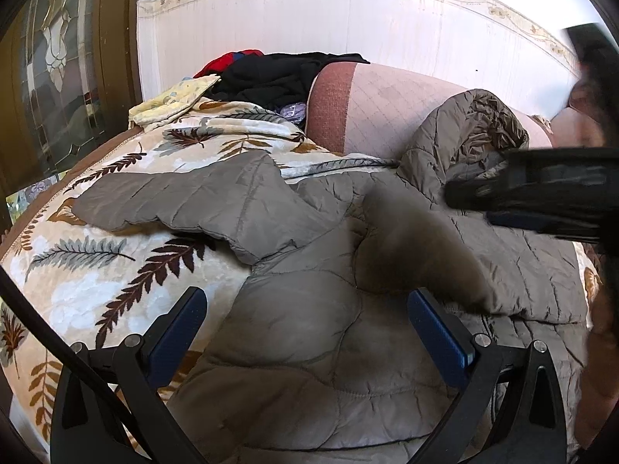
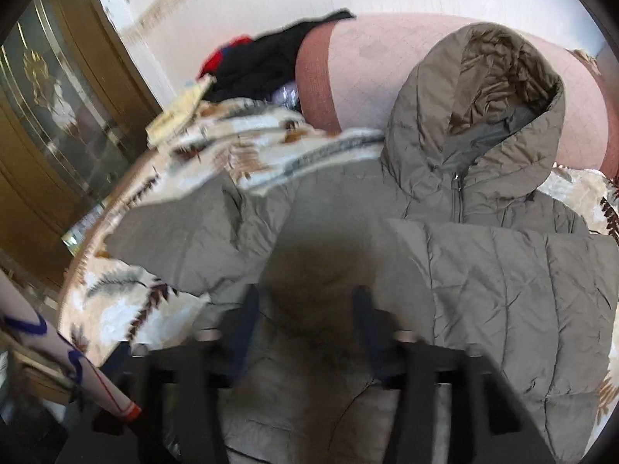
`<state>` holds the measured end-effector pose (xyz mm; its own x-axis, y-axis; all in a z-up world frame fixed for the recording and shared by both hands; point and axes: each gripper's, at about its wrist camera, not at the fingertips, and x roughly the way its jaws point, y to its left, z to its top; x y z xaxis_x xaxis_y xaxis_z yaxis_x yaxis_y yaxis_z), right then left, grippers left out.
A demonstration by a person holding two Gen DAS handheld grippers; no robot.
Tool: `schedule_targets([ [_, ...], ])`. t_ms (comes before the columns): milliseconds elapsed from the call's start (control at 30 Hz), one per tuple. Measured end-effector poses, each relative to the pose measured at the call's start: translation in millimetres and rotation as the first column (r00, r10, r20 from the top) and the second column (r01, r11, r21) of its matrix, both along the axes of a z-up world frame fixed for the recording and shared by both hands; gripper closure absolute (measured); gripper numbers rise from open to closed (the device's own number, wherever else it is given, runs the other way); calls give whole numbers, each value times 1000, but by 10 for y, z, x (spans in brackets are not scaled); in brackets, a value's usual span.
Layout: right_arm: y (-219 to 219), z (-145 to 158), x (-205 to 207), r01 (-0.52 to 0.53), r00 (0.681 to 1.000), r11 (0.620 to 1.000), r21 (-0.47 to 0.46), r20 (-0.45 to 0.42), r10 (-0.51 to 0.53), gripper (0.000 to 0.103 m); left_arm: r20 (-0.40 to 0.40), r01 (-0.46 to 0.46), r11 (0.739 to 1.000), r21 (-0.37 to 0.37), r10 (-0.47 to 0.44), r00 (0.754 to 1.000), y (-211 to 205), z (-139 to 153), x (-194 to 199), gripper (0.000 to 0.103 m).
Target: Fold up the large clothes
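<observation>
Jacket (image 2: 483,270) lies face up on leaf-print blanket (image 1: 96,270), one sleeve (image 2: 522,290) folded across chest, other sleeve (image 1: 185,201) spread out. Right gripper (image 2: 305,301) jaws parted, nothing held; left gripper (image 1: 305,309) released above hem. Next, likely: grasp spread sleeve, fold inward

grey-brown quilted jacket (image 2: 503,270), leaf-print blanket (image 1: 96,263)
</observation>
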<state>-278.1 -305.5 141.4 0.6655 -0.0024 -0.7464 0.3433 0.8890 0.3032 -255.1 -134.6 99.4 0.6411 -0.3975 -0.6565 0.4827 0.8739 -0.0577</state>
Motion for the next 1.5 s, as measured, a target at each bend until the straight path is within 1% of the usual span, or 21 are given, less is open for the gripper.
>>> schedule_targets([
  [100, -65, 139, -188, -13, 999, 1000, -5, 47, 13, 44, -8, -1, 1000, -6, 1, 1000, -78, -11, 41, 0],
  [200, -276, 227, -471, 67, 995, 997, -44, 79, -63, 44, -8, -7, 1000, 5, 7, 1000, -215, -40, 124, 0],
  [233, -414, 195, -621, 123, 990, 991, -57, 75, -119, 44, -22, -3, 1000, 7, 3, 1000, -265, -66, 168, 0],
  [300, -649, 80, -859, 218, 975, 972, -85, 55, -214, 44, -50, 6, 1000, 15, -6, 999, -376, -142, 258, 0],
  [367, -943, -125, -1135, 323, 946, 940, -113, 7, -325, 44, -62, 1, 1000, 31, 1, 998, -468, -213, 352, 0],
  [400, -1066, -206, -1221, 356, 933, 926, -121, -13, -360, 46, -66, 1, 1000, 31, 1, 998, -493, -236, 386, 0],
  [433, -1214, -315, -1352, 402, 912, 907, -130, -39, -409, 53, -70, 1, 1000, 31, 2, 998, -522, -260, 423, 0],
  [467, -1348, -419, -1474, 442, 890, 888, -131, -59, -452, 56, -72, -3, 999, 34, 5, 997, -551, -284, 463, 0],
  [533, -1550, -582, -1652, 483, 867, 868, -116, -79, -493, 62, -86, -2, 999, 43, 6, 996, -615, -350, 549, 0],
  [600, -1656, -729, -1691, 492, 858, 862, -120, -104, -503, 64, -111, 14, 997, 70, -6, 994, -715, -470, 624, 0],
  [667, -1722, -911, -1716, 487, 860, 868, -96, -122, -495, 64, -162, 23, 994, 104, -6, 987, -812, -634, 701, 0],
  [733, -1754, -1099, -1664, 477, 860, 874, -89, -158, -485, 64, -227, 26, 995, 99, -3, 974, -835, -764, 781, 0],
  [800, -1767, -1154, -1620, 458, 866, 883, -104, -174, -469, 64, -239, 29, 996, 87, -7, 971, -838, -816, 821, 0],
  [867, -1771, -1141, -1578, 441, 869, 889, -119, -192, -457, 64, -229, 33, 994, 100, -9, 973, -874, -834, 820, 0],
  [933, -1764, -1155, -1576, 437, 872, 891, -126, -184, -454, 64, -213, 33, 993, 109, -9, 977, -892, -837, 793, 0],
  [1100, -1717, -1135, -1596, 434, 873, 887, -161, -171, -458, 63, -216, 29, 996, 82, -10, 976, -827, -817, 784, 0],
  [1167, -1646, -1002, -1637, 451, 869, 874, -178, -133, -476, 63, -215, 27, 997, 75, -10, 977, -795, -793, 767, 0],
  [1200, -1569, -896, -1640, 446, 878, 872, -201, -92, -470, 63, -213, 23, 997, 68, -8, 977, -783, -775, 755, 0],
  [1300, -1267, -701, -1514, 378, 915, 873, -307, -17, -402, 49, -203, 21, 998, 55, -9, 979, -755, -732, 735, 0],
  [1400, -1093, -770, -1374, 306, 944, 908, -285, -29, -328, 49, -163, 17, 999, 50, -9, 987, -731, -658, 684, 0],
  [1500, -1026, -900, -1257, 271, 951, 924, -271, -73, -300, 54, -132, 26, 999, 28, -22, 991, -703, -572, 641, 0],
])
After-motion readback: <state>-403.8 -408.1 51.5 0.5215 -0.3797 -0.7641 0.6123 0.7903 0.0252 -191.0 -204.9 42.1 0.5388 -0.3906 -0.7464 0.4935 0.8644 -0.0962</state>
